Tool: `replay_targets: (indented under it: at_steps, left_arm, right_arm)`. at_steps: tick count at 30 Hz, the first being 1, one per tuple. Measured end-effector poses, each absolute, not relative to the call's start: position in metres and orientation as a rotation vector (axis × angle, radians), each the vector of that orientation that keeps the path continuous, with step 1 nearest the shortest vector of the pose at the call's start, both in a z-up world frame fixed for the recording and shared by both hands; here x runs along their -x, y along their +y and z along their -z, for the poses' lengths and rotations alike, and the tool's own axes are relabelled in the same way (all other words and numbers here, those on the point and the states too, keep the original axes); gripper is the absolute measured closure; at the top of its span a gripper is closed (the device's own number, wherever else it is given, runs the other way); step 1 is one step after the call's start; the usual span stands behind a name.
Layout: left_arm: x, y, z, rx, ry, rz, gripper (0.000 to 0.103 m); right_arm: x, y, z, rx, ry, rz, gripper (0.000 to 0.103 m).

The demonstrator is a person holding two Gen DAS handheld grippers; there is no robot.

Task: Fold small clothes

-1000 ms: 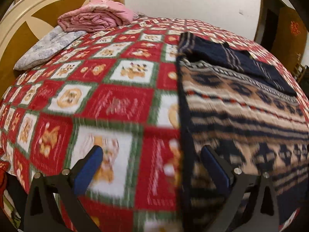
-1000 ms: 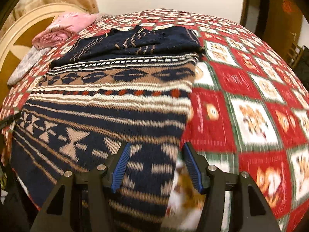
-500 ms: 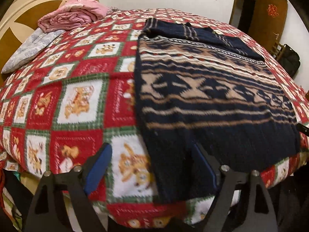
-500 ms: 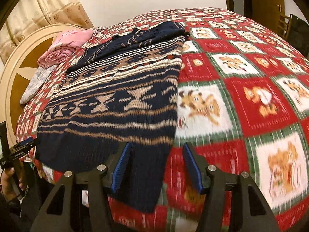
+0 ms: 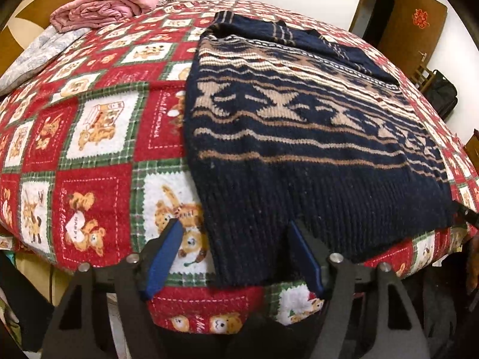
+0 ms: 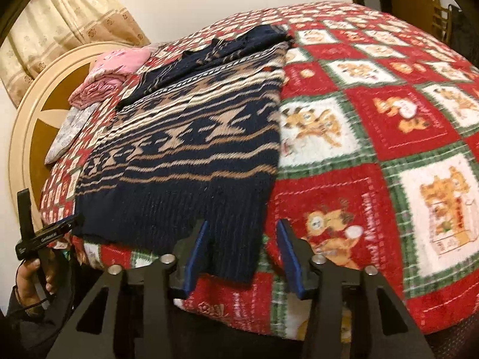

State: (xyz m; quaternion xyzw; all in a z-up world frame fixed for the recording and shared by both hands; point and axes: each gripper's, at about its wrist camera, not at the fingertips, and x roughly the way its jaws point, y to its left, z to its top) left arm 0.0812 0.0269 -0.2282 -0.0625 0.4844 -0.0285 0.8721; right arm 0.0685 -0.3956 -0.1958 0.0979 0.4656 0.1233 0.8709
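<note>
A navy sweater (image 5: 299, 137) with tan and cream patterned bands lies flat on the red teddy-bear bedspread (image 5: 89, 137), its ribbed hem at the bed's near edge. My left gripper (image 5: 236, 254) hovers at the hem's left corner. Its jaws are closing, with the corner between the blue pads (image 5: 164, 257) but not pinched. My right gripper (image 6: 242, 254) straddles the hem's right corner of the sweater (image 6: 191, 149), and its jaws are closing too without pressing the cloth. The right wrist view shows the left gripper (image 6: 45, 233) held in a hand (image 6: 27, 272) at the far left.
A folded pink blanket (image 5: 104, 6) and a grey pillow (image 5: 36, 56) lie by the round headboard (image 6: 27, 137). Past the bed are a brown door (image 5: 413, 27), a dark bag (image 5: 440, 92) and a curtain (image 6: 66, 21). The bed's edge drops off just below both grippers.
Both grippers have drawn back from over the sweater's body to the hem corners at the bed's near edge. Both pairs of jaws stand narrower than before.
</note>
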Motion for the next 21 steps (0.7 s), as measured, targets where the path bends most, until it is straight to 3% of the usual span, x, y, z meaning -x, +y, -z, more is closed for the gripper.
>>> replay_targets:
  at_steps: [6,9,13,15,21]
  left_arm:
    - [-0.0788,0.0231,0.2285,0.135,1.013,0.083,0.036]
    - [-0.0787,0.0267,0.2283,0.155,1.014,0.079,0.043]
    - [-0.0779,0.0281,0.2273,0.162,1.010,0.100,0.070]
    - [-0.0776,0.0255,0.2261,0.159,1.006,0.116,0.077]
    - [-0.0792,0.0288,0.2276,0.188,1.006,0.118,0.075]
  right_arm:
    - [-0.0695,-0.3914,0.2045,-0.198,1.006,-0.266,0.061]
    - [-0.0684,-0.3923,0.2059,-0.193,1.013,-0.255,0.071]
    - [-0.0662,-0.3937,0.2055,-0.191,1.010,-0.257,0.081]
    - [-0.0654,-0.3924,0.2030,-0.188,0.998,-0.263,0.084]
    - [-0.0661,-0.3967,0.2040,-0.223,0.991,-0.273,0.085]
